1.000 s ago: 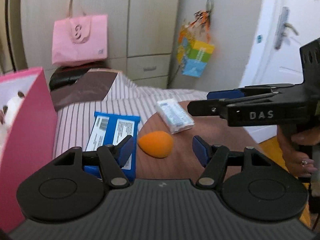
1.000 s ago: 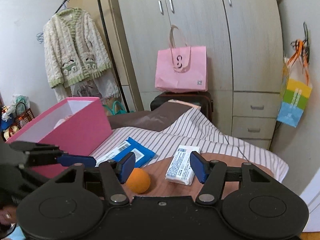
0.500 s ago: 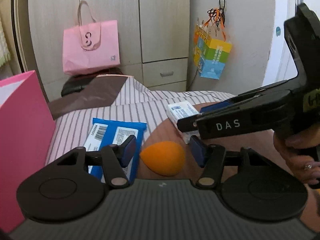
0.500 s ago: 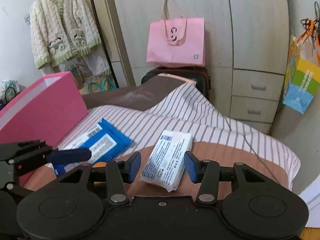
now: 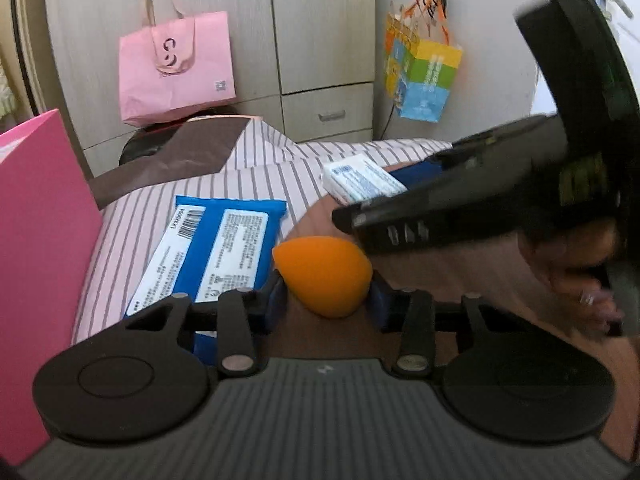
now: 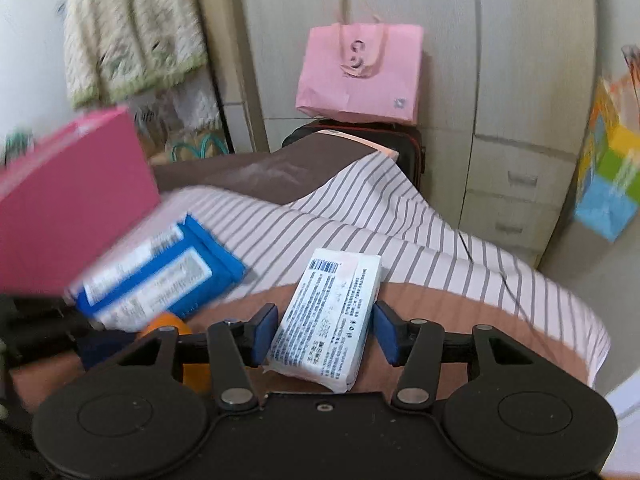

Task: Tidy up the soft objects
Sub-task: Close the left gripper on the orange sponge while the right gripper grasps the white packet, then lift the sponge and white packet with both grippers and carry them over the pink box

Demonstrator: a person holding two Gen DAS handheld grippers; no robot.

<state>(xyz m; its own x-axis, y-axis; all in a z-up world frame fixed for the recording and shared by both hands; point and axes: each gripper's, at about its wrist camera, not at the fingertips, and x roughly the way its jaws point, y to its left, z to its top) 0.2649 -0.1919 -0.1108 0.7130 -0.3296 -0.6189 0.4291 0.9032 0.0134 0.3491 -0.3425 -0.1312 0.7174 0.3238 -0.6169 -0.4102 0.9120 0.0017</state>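
Observation:
An orange egg-shaped sponge (image 5: 322, 268) lies on the brown part of the bed. My left gripper (image 5: 326, 300) is around it. Its jaws are closing, and both blue pads touch the sponge's sides. A white tissue pack (image 6: 328, 312) lies lengthwise between the pads of my right gripper (image 6: 325, 330). Those jaws are opening, with a thin gap at each side of the pack. In the left wrist view one black finger (image 5: 400, 224) of the right gripper crosses just above the sponge and hides part of the tissue pack (image 5: 360, 180). The sponge (image 6: 168, 320) peeks out at lower left.
A blue wipes pack (image 5: 224, 248) lies on the striped sheet (image 6: 360, 220) left of the sponge. A pink box (image 5: 40, 260) stands at the far left. Behind the bed are a pink paper bag (image 5: 176, 68), a wardrobe and a colourful hanging bag (image 5: 424, 76). A hand (image 5: 572, 264) holds the right gripper.
My left gripper sank toward the sponge and narrowed until its pads touch it. My right gripper shifted from near the sponge to the tissue pack, which now lies between its pads.

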